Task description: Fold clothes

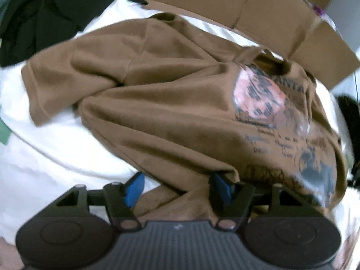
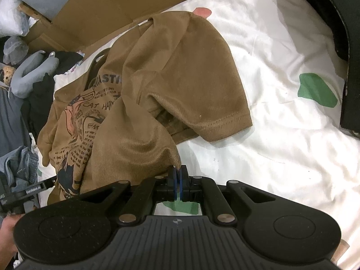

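Observation:
A brown T-shirt (image 1: 171, 112) with a pink and black print lies crumpled on a white sheet (image 1: 45, 157). My left gripper (image 1: 177, 189) stands open at the shirt's near edge. Its blue pads (image 1: 135, 189) are wide apart, loose brown cloth lies between them and drapes over the right finger. In the right wrist view the same T-shirt (image 2: 180, 72) has one sleeve spread toward the right. My right gripper (image 2: 177, 180) is shut on the shirt's near hem, with the cloth pinched between its blue pads.
A flattened cardboard box (image 1: 270, 11) lies along the far side of the sheet. Dark clothes (image 1: 40, 15) are piled at the far left. In the right wrist view a grey neck pillow (image 2: 33, 69), jeans (image 2: 20, 164) and a black garment (image 2: 337, 11) border the sheet (image 2: 281, 135).

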Available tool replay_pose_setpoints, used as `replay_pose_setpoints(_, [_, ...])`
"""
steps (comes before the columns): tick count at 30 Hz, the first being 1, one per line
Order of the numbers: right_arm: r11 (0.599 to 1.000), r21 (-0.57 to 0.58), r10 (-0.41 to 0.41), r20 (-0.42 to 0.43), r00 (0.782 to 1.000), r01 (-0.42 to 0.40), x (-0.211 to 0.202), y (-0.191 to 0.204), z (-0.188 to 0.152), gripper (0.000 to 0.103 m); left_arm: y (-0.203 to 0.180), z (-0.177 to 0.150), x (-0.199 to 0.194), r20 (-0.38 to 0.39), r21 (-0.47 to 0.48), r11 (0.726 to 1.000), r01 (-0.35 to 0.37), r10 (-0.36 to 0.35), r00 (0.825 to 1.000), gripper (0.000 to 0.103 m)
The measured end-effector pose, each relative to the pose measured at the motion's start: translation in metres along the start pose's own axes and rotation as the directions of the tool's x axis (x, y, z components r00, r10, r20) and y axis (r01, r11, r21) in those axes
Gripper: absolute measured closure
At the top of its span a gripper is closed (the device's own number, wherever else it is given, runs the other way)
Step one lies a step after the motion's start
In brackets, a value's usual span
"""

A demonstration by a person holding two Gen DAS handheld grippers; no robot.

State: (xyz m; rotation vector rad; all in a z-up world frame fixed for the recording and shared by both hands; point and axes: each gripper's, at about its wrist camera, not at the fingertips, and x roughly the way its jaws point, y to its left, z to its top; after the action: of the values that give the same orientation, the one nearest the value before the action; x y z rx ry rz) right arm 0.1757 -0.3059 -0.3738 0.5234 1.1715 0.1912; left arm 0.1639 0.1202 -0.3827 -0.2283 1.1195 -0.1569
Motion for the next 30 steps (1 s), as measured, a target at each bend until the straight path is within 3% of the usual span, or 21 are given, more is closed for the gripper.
replay_pose_setpoints(5, [1.0, 0.003, -0.002, -0.002, 1.0, 0.002, 0.002, -0.002, 0.001, 0.103, 0.011, 0.003, 0.005, 0.029, -0.053, 0.998, 0.027, -0.026, 0.999, 0.036])
replay_pose_setpoints(6, [1.0, 0.004, -0.003, -0.003, 1.0, 0.003, 0.003, -0.002, 0.001, 0.103, 0.011, 0.003, 0.003, 0.034, -0.058, 0.998, 0.019, -0.017, 0.999, 0.048])
replay_pose_setpoints(7, [1.0, 0.005, -0.004, -0.005, 1.0, 0.004, 0.004, -0.003, 0.001, 0.103, 0.013, 0.003, 0.002, 0.038, -0.066, 0.998, 0.009, -0.006, 0.999, 0.074])
replay_pose_setpoints(8, [1.0, 0.005, -0.005, -0.005, 1.0, 0.005, 0.004, -0.003, 0.002, 0.103, 0.016, 0.004, 0.001, 0.035, -0.079, 0.997, 0.008, -0.006, 0.999, 0.087])
replay_pose_setpoints(10, [1.0, 0.003, -0.006, -0.001, 1.0, 0.006, 0.004, -0.003, 0.003, 0.103, 0.025, 0.007, -0.003, 0.022, -0.131, 0.991, 0.031, -0.028, 0.999, 0.098])
replay_pose_setpoints(15, [1.0, -0.015, -0.004, 0.017, 1.0, 0.004, -0.003, -0.002, 0.006, 0.103, 0.039, 0.013, -0.028, 0.037, -0.161, 0.986, 0.046, -0.04, 0.999, 0.099])
replay_pose_setpoints(23, [0.998, -0.067, 0.003, 0.053, 0.999, 0.0, -0.027, 0.004, 0.013, 0.103, 0.065, 0.041, -0.091, 0.107, -0.118, 0.993, -0.028, 0.041, 0.993, 0.099])
replay_pose_setpoints(30, [0.995, -0.102, -0.006, 0.106, 0.994, 0.017, -0.053, 0.011, 0.034, 0.103, 0.081, 0.078, -0.112, 0.171, -0.081, 0.992, -0.095, 0.107, 0.979, 0.099])
